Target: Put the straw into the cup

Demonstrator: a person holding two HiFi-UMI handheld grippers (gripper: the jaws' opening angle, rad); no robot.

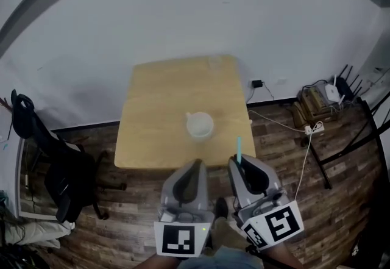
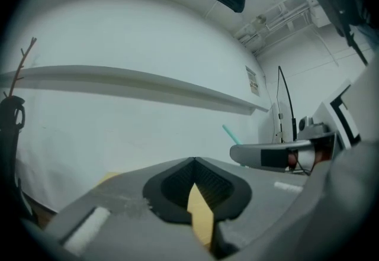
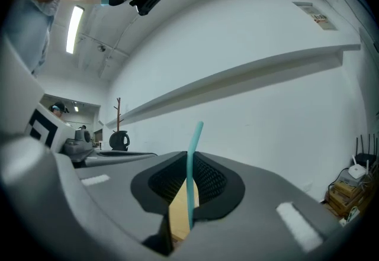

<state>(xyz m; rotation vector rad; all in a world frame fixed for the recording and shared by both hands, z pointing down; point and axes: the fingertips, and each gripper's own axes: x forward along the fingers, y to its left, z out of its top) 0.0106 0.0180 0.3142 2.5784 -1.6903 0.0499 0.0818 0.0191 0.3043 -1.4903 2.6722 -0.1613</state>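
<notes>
Straw [image 3: 190, 178], thin teal tube, between ribbed pads [image 3: 211, 181] of right hand-held gripper [image 3: 187, 157]

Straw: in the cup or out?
Out. The straw is pinched in the right gripper, short of the cup on the table.

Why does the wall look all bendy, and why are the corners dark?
Head view: the wide lens arches the wall over the table. Left gripper view: the wall ledge curves and the corners go black. Right gripper view: the same dark ring; the straw is sharp, the ceiling light glares.
</notes>
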